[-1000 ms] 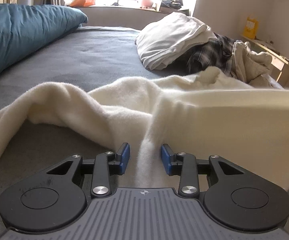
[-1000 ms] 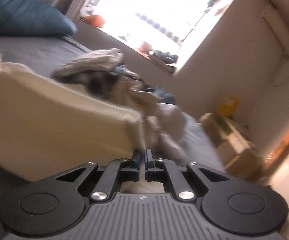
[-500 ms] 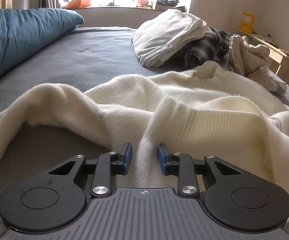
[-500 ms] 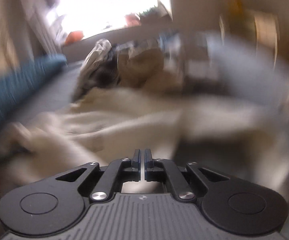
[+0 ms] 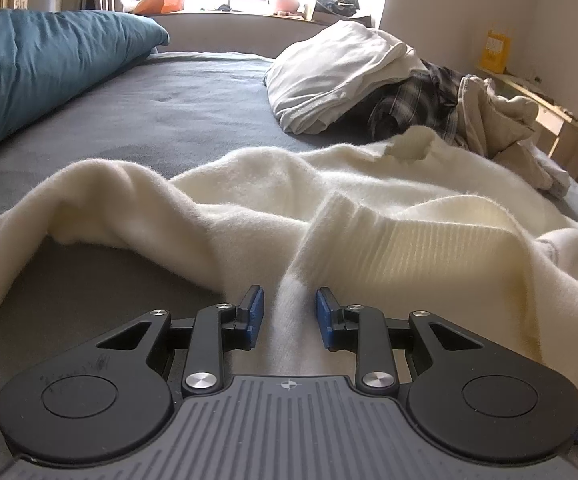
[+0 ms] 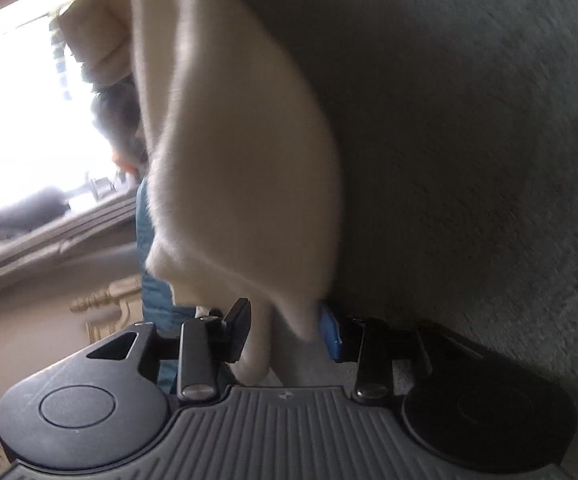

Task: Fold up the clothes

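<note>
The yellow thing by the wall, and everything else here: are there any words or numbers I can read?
Yellow bag: it has dark print, too small and blurred to read.
Left tool: scribbled marks on its round left disc, not readable; a small crosshair sign on the grey body, no letters.
Right tool: only the same small crosshair sign, blurred.
Cream sweater, teal duvet: no writing visible.

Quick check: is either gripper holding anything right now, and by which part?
Nothing is clamped. The left gripper is open astride a ridge of the cream sweater; the right gripper is open with sweater fabric loose between its fingers.
</note>
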`<state>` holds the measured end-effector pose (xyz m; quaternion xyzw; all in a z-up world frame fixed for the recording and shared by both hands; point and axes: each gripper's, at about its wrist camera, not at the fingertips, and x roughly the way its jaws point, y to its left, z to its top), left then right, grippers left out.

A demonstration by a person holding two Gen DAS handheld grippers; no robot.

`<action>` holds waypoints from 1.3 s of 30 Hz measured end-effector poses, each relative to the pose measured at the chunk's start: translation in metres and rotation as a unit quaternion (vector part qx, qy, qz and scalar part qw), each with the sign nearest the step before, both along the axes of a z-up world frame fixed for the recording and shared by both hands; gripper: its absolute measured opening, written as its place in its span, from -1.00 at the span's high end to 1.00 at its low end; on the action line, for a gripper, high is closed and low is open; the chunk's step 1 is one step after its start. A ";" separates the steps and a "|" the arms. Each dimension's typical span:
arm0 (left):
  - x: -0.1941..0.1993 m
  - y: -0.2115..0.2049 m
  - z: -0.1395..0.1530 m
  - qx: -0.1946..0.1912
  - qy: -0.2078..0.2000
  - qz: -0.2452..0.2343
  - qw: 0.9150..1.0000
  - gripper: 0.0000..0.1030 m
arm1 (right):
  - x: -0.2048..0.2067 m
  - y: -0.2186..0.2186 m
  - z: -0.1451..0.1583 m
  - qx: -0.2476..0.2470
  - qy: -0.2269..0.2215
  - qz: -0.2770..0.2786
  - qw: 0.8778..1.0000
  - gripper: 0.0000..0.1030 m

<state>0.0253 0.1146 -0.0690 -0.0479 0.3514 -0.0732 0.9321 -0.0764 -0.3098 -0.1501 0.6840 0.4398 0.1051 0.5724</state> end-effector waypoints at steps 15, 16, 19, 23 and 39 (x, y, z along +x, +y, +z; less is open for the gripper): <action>0.007 -0.025 0.000 0.052 -0.050 -0.086 0.994 0.15 | 0.009 0.015 -0.011 0.007 0.000 -0.064 0.998 0.17; 0.009 -0.026 -0.001 0.054 -0.052 -0.085 0.994 0.15 | 0.012 0.017 -0.012 0.013 -0.001 -0.068 0.998 0.17; 0.015 -0.026 -0.002 0.046 -0.050 -0.079 0.995 0.17 | 0.019 0.022 -0.012 0.018 -0.007 -0.070 0.997 0.34; 0.013 -0.034 0.001 0.057 -0.054 -0.071 0.994 0.60 | 0.020 0.012 0.002 -0.008 -0.038 -0.080 0.996 0.82; -0.050 0.018 0.102 -0.025 -0.104 -0.107 0.988 0.93 | 0.074 -0.050 0.273 -0.259 -0.376 0.050 0.888 0.86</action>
